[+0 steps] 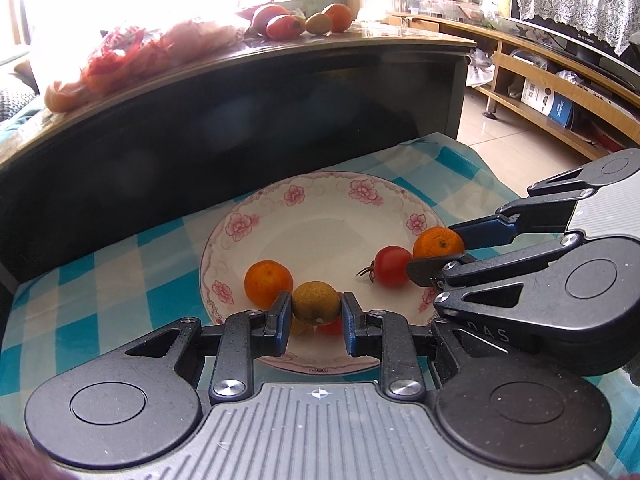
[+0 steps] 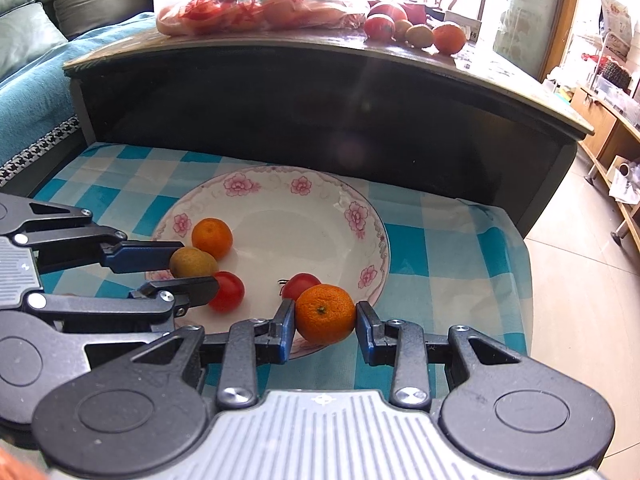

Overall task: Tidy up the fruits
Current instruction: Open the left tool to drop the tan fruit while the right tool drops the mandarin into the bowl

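A white plate with pink flowers [image 1: 320, 208] [image 2: 288, 208] lies on the checked cloth. My left gripper [image 1: 316, 306] [image 2: 188, 264] is shut on a greenish-yellow citrus [image 1: 316, 302] [image 2: 192, 262] over the plate's near-left part. My right gripper [image 2: 325, 314] [image 1: 440, 250] is shut on an orange mandarin [image 2: 325, 312] [image 1: 438, 242] at the plate's near-right rim. On the plate lie another mandarin [image 1: 268, 282] [image 2: 212, 237] and two cherry tomatoes, one [image 1: 392, 266] [image 2: 300, 284] beside the right gripper, one [image 2: 228, 291] [image 1: 332, 326] under the left fingers.
A blue and white checked cloth [image 1: 120, 272] [image 2: 440, 248] covers the low table. Behind it stands a dark table [image 1: 200, 120] [image 2: 320, 100] bearing more fruits [image 1: 304, 22] [image 2: 416, 30] and a red-printed bag [image 1: 132, 56] [image 2: 256, 8]. Tiled floor [image 2: 580, 320] lies to the right.
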Motion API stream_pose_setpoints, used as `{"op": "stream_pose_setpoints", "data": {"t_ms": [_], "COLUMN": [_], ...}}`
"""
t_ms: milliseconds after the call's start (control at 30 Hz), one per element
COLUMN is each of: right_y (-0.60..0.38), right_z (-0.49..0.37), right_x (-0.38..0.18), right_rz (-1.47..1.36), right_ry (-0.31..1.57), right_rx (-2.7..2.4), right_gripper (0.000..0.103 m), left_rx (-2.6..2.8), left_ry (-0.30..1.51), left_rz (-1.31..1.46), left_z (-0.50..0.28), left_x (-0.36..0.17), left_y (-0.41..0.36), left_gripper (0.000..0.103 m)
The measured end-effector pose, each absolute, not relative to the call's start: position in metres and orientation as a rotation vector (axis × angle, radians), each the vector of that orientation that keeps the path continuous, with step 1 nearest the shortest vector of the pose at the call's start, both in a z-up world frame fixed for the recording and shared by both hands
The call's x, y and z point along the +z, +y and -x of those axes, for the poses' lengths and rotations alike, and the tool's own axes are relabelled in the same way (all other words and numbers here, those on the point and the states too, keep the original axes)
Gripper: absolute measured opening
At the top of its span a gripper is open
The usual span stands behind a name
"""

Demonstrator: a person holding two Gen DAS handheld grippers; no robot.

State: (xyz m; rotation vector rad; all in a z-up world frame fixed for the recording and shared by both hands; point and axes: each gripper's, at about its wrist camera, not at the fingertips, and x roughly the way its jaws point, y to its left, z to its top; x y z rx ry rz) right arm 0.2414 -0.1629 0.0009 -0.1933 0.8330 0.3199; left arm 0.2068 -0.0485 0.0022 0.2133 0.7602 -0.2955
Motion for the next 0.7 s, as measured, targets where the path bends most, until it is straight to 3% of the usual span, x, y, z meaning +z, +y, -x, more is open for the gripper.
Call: {"op": "stream_pose_setpoints", "data": {"t_ms": [700], "right_y": [-0.159], "right_z": [-0.256], "right_x": [-0.003], "right_rz": [0.213], "right_ry": [0.795], "right_rx": [0.317], "right_gripper": [0.036], "left_rx": [-0.290], "left_ry": [0.734], "left_rz": [-0.209], "left_z": [-0.216], "left_x": [-0.002], "left_y": [-0.046], "left_gripper": [0.036]}}
